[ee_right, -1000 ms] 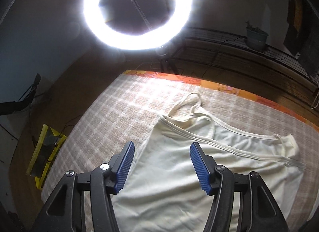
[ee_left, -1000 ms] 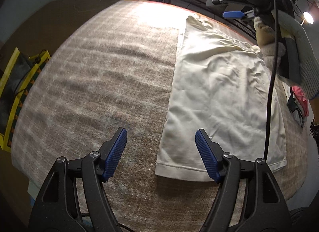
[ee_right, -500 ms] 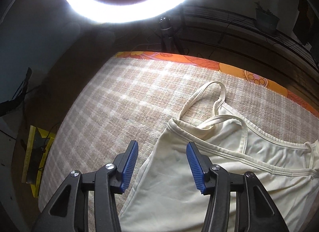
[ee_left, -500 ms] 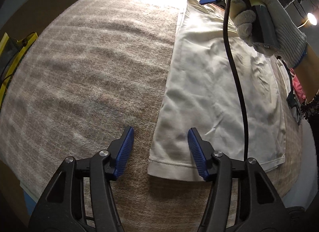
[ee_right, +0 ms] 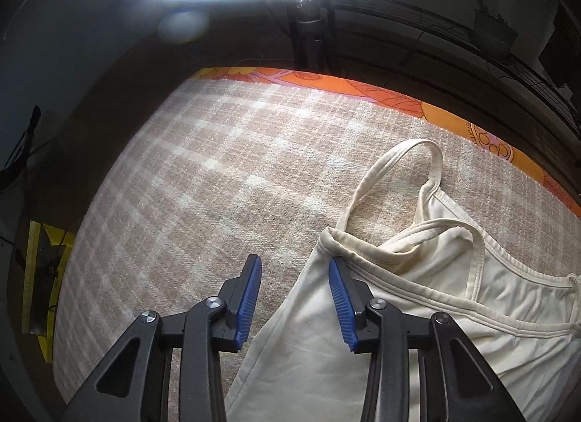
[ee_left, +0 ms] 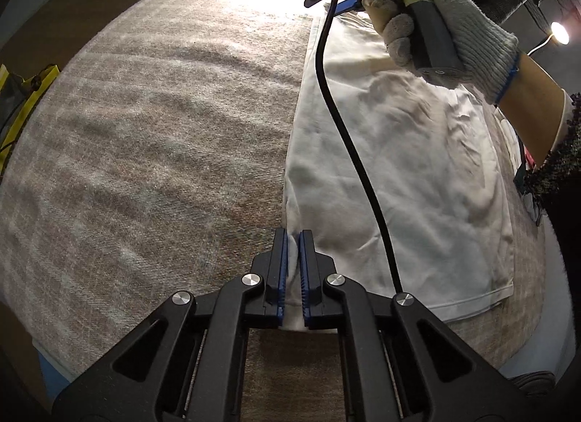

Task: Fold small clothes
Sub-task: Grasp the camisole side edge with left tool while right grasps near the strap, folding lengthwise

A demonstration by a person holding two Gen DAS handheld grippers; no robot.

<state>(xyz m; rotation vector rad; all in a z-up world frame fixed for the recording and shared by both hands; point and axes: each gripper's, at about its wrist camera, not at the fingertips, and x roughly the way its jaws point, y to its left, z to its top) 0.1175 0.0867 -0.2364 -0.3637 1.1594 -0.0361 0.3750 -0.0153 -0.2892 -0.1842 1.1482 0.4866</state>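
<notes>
Since half-second-earlier frame, left claw (ee_left: pixel 293 237) has closed onto hem corner of camisole (ee_left: pixel 399 153); right claw (ee_right: pixel 295 278) jaws apart, straddling top corner. Camisole flat on plaid-covered table (ee_left: pixel 145 124). Fabric light, limp, slippery: grip seamed edges.

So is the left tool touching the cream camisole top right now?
Touching. In the left wrist view, the left tool is closed with the cream camisole top's side edge pinched between its blue pads.

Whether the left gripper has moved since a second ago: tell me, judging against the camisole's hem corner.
Yes. The left gripper has come forward onto the cream camisole and shut on its near-left hem corner, which earlier lay ahead between open fingers.
</notes>
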